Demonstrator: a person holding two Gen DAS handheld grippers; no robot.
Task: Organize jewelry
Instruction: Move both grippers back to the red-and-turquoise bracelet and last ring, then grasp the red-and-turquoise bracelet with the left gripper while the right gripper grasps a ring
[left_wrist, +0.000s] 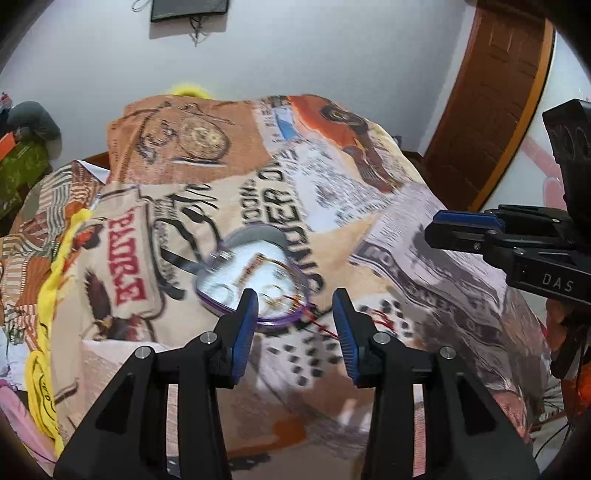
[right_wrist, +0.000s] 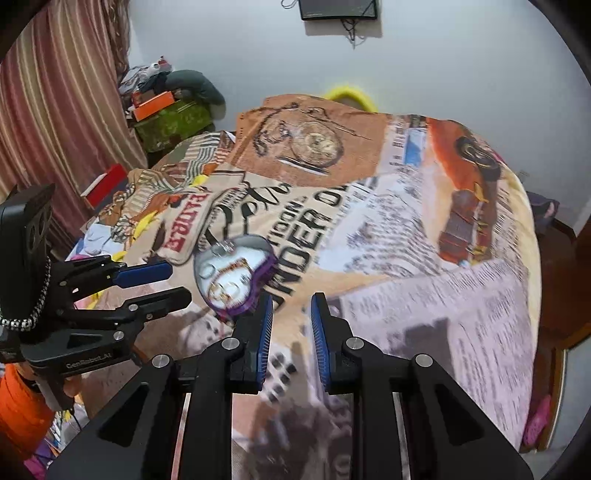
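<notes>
A heart-shaped purple-rimmed jewelry tray (left_wrist: 255, 273) with a white inside lies on the printed bedspread (left_wrist: 424, 236). It holds gold jewelry (left_wrist: 273, 291), blurred. A red thread (left_wrist: 325, 325) trails from its near edge onto the spread. My left gripper (left_wrist: 295, 310) is open and empty just above the tray's near right edge. In the right wrist view the tray (right_wrist: 236, 273) lies ahead to the left, with gold rings (right_wrist: 225, 291) inside. My right gripper (right_wrist: 291, 314) is open and empty over the spread, right of the tray. The left gripper (right_wrist: 162, 284) shows there at the left.
The bed fills both views. A yellow cloth (left_wrist: 55, 295) lies along its left side. A pile of clothes and boxes (right_wrist: 166, 107) stands by the striped curtain (right_wrist: 55, 110). A wooden door (left_wrist: 491, 103) is at the right. The right gripper's body (left_wrist: 517, 236) shows in the left view.
</notes>
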